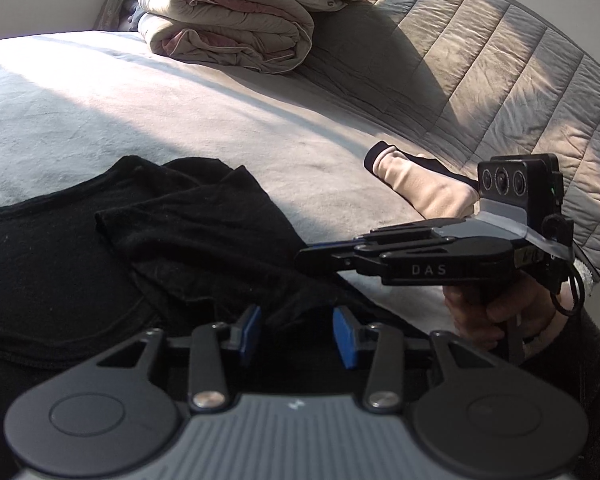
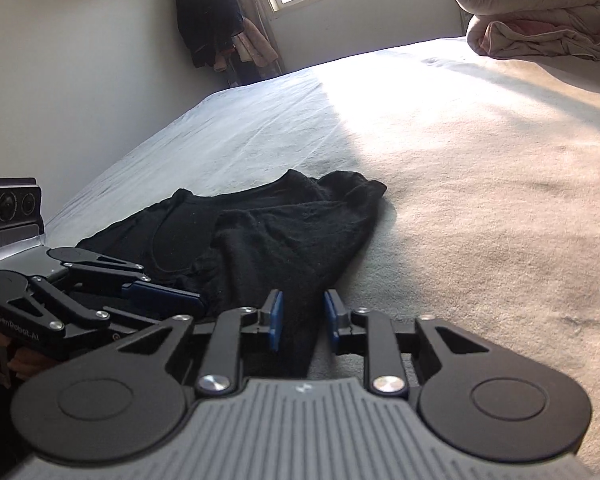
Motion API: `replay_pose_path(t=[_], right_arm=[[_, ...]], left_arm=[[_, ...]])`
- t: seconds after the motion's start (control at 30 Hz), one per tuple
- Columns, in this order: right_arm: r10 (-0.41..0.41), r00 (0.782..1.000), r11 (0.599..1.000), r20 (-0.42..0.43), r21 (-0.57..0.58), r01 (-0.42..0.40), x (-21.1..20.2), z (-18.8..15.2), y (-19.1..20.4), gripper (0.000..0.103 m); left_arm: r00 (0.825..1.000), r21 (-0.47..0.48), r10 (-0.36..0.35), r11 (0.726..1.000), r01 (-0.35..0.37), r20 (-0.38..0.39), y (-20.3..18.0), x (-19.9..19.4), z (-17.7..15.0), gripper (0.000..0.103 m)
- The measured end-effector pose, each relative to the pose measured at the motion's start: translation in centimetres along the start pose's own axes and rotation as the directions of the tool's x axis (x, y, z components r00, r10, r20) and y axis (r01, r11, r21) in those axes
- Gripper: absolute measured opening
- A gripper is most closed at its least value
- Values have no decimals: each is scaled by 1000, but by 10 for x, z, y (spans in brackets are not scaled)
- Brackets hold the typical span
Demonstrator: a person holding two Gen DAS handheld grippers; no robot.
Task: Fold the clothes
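Observation:
A crumpled black garment (image 1: 160,232) (image 2: 268,232) lies on the pale bed sheet (image 1: 180,112) (image 2: 460,160). My left gripper (image 1: 298,334) hovers over its near part, blue pads well apart, with dark cloth below them and nothing pinched. In the left wrist view my right gripper (image 1: 314,258) reaches in from the right, its fingers together at the garment's right edge. In its own view a strip of black cloth fills the narrow gap of the right gripper (image 2: 304,320). The left gripper (image 2: 188,300) shows there at the left, lying over the cloth.
A folded beige and pink duvet (image 1: 228,28) (image 2: 540,8) sits at the head of the bed, against a grey quilted panel (image 1: 500,72). A small pink and black cloth piece (image 1: 420,184) lies behind the right gripper. Dark clothes (image 2: 208,16) hang by the window.

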State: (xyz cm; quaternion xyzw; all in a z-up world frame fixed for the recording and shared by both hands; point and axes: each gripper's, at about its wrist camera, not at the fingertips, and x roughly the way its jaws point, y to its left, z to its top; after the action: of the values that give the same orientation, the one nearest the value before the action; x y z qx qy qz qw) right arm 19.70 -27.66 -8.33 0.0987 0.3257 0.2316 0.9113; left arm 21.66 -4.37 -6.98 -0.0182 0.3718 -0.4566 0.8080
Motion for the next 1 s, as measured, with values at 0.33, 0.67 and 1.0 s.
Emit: replay_pose_path(t=[0.33,0.67,1.0], right_arm=[[-34,999,999,4,-22,35,-30,-3,-3,15],[67,997,990,27,-129,-63,-40,-3,18,15],[12,1000,988,-29,-151,-16,-31,-8,27,15]], left_arm=[[998,39,-45,998,43,41,-9,-13,1,44],[998,-84,7,996,-2,59,14,-12,3,50],[998,-67,62,996,-62,-4,3,-7,5,53]])
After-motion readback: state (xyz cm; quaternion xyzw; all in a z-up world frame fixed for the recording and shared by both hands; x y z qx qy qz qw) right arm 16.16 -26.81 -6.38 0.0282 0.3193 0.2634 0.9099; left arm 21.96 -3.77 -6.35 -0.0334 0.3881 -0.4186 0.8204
